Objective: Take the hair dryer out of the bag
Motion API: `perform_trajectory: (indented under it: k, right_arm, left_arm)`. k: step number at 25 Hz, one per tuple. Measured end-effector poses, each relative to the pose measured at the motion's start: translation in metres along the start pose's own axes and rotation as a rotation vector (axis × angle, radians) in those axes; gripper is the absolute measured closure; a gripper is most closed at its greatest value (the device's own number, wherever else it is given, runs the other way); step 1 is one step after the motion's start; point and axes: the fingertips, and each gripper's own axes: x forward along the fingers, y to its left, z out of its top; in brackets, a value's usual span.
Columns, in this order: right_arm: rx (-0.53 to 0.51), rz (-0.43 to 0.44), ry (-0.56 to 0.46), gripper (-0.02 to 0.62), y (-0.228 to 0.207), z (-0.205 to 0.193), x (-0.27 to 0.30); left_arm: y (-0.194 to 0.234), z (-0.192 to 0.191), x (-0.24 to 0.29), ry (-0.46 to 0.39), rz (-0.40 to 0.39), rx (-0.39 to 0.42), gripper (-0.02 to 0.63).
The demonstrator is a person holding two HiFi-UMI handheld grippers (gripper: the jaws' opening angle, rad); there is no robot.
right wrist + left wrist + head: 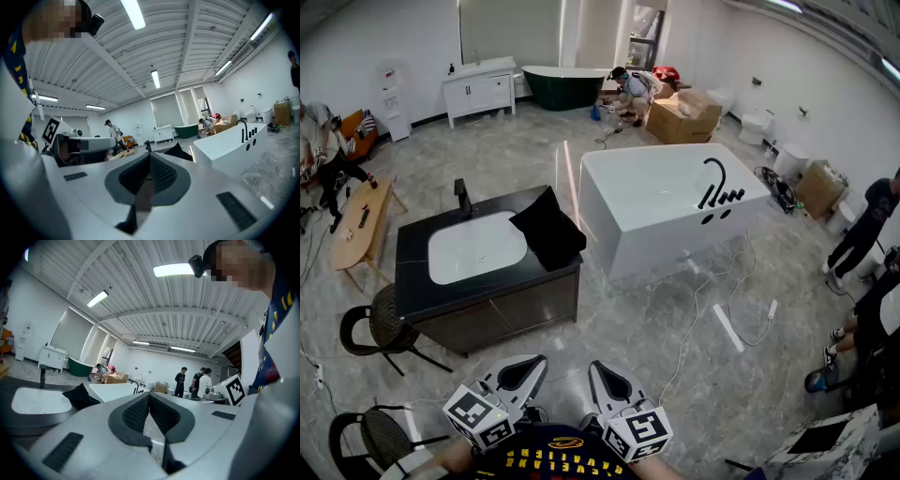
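- The black bag (548, 228) was seen on the vanity counter (414, 281), just beside the basin (476, 247) and well ahead of both grippers. No hair dryer was visible; it was presumed to be inside.
- The left gripper (525, 371) was judged slightly nearer than the right gripper (607, 379).
- Both were carried roughly level by the body, jaws closed on nothing.

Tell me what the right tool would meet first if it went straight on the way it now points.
Probably the black bag on the sink cabinet; the right tool aims just left of it, so perhaps the cabinet's edge instead. Depth is unclear.
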Motion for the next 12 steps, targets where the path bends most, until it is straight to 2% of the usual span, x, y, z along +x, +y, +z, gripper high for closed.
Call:
perform_trajectory:
  k: [12]
  right_arm:
    - [-0.006, 0.043, -0.009, 0.588, -0.022, 0.005, -0.006]
  left_arm:
    - [-0.013, 0.001, 0.027, 0.014, 0.029, 0.010, 0.603]
